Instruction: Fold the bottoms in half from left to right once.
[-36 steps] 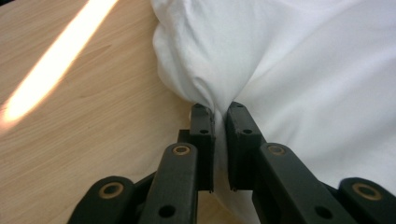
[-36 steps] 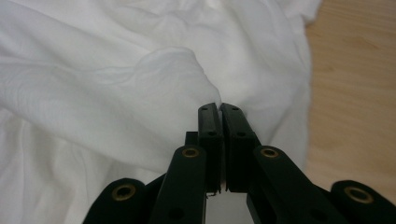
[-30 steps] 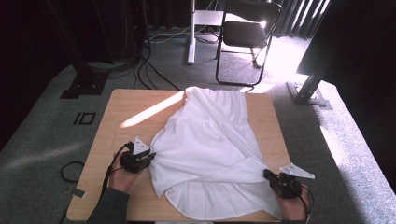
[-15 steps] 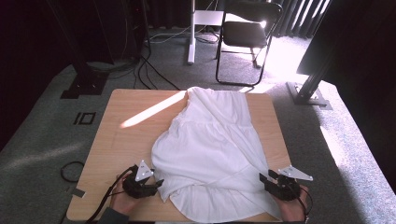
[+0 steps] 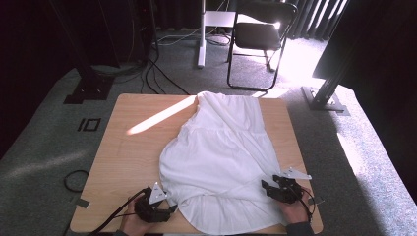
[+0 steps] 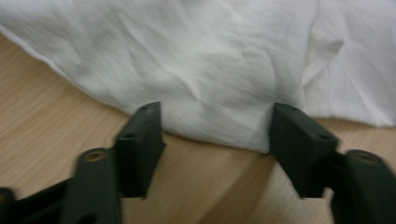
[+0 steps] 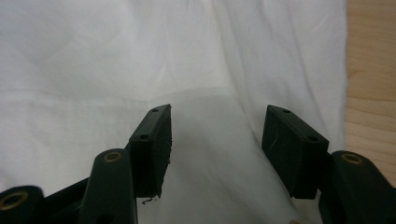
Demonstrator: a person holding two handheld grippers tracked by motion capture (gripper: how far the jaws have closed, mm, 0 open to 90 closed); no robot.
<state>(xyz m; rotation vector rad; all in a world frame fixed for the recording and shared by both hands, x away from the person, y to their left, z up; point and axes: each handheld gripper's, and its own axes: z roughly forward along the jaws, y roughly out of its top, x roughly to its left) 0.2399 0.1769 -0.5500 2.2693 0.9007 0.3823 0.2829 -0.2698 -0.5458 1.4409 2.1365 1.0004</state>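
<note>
A white garment [image 5: 221,157] lies spread on the wooden table [image 5: 128,162], its wide hem toward the near edge. My left gripper [image 5: 169,206] is at the hem's near left corner. In the left gripper view the left gripper [image 6: 217,121] stands open, its jaws having just closed a little, and the garment's hem [image 6: 187,60] lies between the tips unpinched. My right gripper [image 5: 266,187] sits on the hem's right side. In the right gripper view the right gripper [image 7: 217,121] is open over the garment [image 7: 116,56], its jaws having just been opening, and no pad presses the cloth.
Bare tabletop stretches left of the garment, crossed by a sun stripe [image 5: 160,115]. Beyond the table stand a black folding chair [image 5: 260,39], a white post [image 5: 201,34] and dark stand bases [image 5: 88,91]. Cables [image 5: 162,78] lie on the carpet.
Both grippers have come toward the near edge, the left one farther. The hem has come with them and lies flatter. Their jaws now stand apart.
</note>
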